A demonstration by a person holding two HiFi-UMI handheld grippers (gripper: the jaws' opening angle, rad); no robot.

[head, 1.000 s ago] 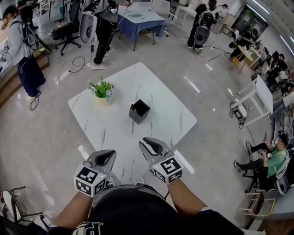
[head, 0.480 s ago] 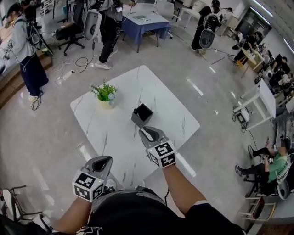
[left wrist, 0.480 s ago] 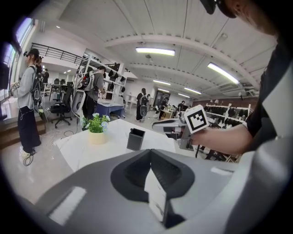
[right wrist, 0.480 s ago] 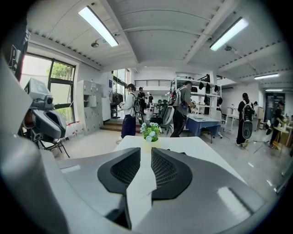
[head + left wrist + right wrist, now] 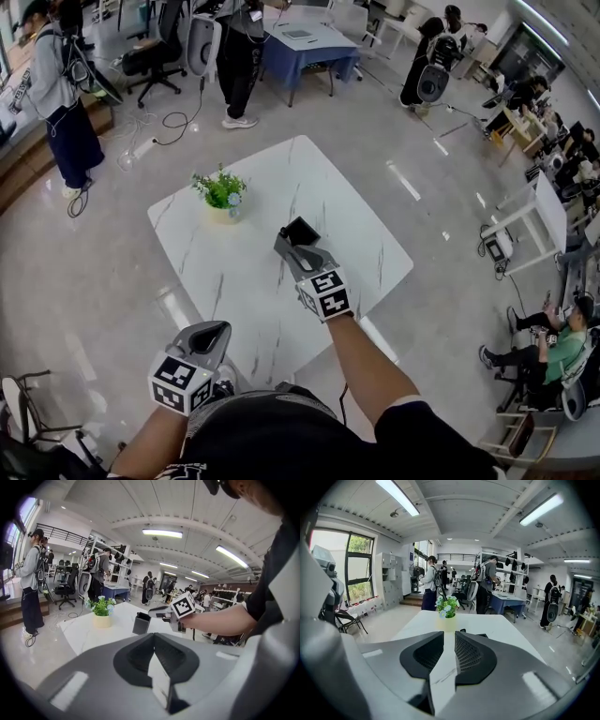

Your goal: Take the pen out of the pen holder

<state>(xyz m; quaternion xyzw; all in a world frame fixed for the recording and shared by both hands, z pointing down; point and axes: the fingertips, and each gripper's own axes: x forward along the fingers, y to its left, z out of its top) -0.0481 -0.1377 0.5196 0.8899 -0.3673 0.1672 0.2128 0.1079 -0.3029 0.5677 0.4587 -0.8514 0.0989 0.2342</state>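
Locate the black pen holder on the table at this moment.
In the head view, the black pen holder stands near the centre of the white table, right of the potted plant, with the right gripper at its near side.

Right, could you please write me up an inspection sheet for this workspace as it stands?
Surface: white marble table, glossy floor around it.
Job's things: black pen holder mid-table; pen too small to make out.
Clutter: potted plant left of the holder.
Grippers: right gripper close over the holder, fingers narrowly apart, nothing between; left gripper low by the body, fingers together.
Cables: loose cable on the floor beyond the table.
Surroundings: people standing, office chairs, blue-covered table.
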